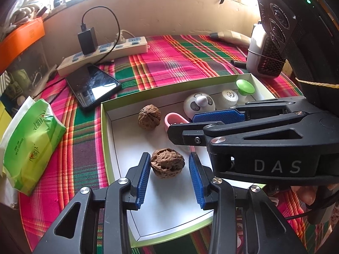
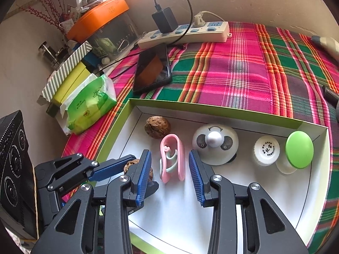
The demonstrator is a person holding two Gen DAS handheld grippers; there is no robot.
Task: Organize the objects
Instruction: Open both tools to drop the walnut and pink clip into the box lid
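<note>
A white tray with a green rim (image 1: 104, 127) (image 2: 190, 104) lies on the plaid cloth. In it are two walnuts, a pink clip, a panda-faced round gadget, a white cap and a green-topped bottle. My left gripper (image 1: 169, 164) is open with the near walnut (image 1: 167, 162) between its blue pads, left pad touching it. The far walnut (image 1: 149, 116) (image 2: 157, 127) sits toward the tray's back left. My right gripper (image 2: 170, 163) is open around the pink clip (image 2: 172, 157) (image 1: 172, 120), not touching. The panda gadget (image 2: 215, 144) is just right of it.
A black phone (image 1: 93, 84) (image 2: 153, 68), a white power strip (image 1: 101, 51) (image 2: 184, 33) with charger, and a green tissue pack (image 1: 31, 144) (image 2: 91, 103) lie left of the tray. Boxes stack at the far left (image 2: 67, 74). A grey device (image 1: 262, 57) stands right.
</note>
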